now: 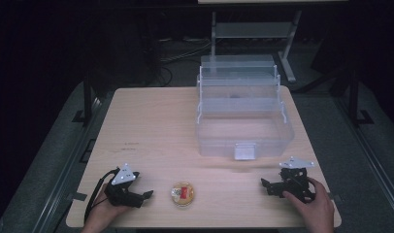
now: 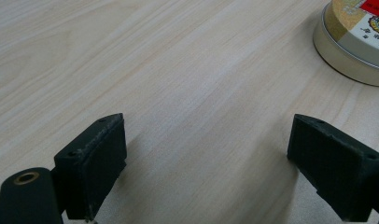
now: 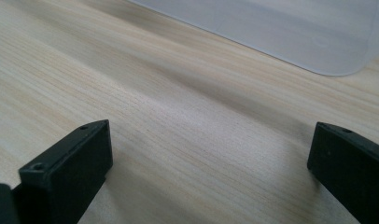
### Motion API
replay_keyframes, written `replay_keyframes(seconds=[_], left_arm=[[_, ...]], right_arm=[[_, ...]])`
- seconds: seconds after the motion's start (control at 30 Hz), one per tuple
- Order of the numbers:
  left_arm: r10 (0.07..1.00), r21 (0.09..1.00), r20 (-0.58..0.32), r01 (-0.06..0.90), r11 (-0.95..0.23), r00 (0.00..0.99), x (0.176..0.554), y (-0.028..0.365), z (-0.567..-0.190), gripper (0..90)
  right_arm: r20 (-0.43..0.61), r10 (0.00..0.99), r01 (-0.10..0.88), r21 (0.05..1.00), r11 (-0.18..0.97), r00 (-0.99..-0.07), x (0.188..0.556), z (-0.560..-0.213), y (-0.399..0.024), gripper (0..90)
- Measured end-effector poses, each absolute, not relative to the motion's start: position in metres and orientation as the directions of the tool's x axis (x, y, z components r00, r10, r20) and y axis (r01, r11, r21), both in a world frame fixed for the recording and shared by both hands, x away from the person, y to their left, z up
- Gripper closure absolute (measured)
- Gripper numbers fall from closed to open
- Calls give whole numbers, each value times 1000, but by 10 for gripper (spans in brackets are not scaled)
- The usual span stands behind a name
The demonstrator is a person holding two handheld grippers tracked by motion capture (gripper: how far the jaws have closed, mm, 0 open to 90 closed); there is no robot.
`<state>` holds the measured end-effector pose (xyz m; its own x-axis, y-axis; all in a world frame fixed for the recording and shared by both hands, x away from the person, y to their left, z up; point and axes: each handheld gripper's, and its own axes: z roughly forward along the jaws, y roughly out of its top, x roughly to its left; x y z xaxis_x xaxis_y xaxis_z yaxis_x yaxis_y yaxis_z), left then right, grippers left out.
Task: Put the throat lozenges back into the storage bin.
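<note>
A small round tin (image 1: 183, 194) with a gold and red lid lies on the wooden table (image 1: 156, 126) near its front edge. My left gripper (image 1: 147, 195) rests on the table just left of the tin, held by a hand, its jaws wide apart and empty. In the left gripper view the tin (image 2: 353, 39) sits at the upper right, beyond the open gripper (image 2: 208, 163). My right gripper (image 1: 266, 186) rests at the front right in the other hand, pointing left. The right gripper (image 3: 211, 172) is open over bare wood.
A clear plastic box (image 1: 241, 114) with its lid raised and a front latch stands at the back right of the table; its edge (image 3: 281, 28) shows in the right gripper view. A metal stand (image 1: 253, 34) and cables lie on the dark floor behind.
</note>
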<state>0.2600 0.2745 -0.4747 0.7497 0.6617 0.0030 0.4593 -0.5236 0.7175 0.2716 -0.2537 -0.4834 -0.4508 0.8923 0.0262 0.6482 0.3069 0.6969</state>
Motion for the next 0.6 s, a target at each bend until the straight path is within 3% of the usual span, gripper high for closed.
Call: replay_keyframes(seconds=[0.6], left_arm=[[649,684,2,473,-556,761,259,274,-470,121]], right_arm=[[26,892,648,697,307,-451,272,-483,-254,0]])
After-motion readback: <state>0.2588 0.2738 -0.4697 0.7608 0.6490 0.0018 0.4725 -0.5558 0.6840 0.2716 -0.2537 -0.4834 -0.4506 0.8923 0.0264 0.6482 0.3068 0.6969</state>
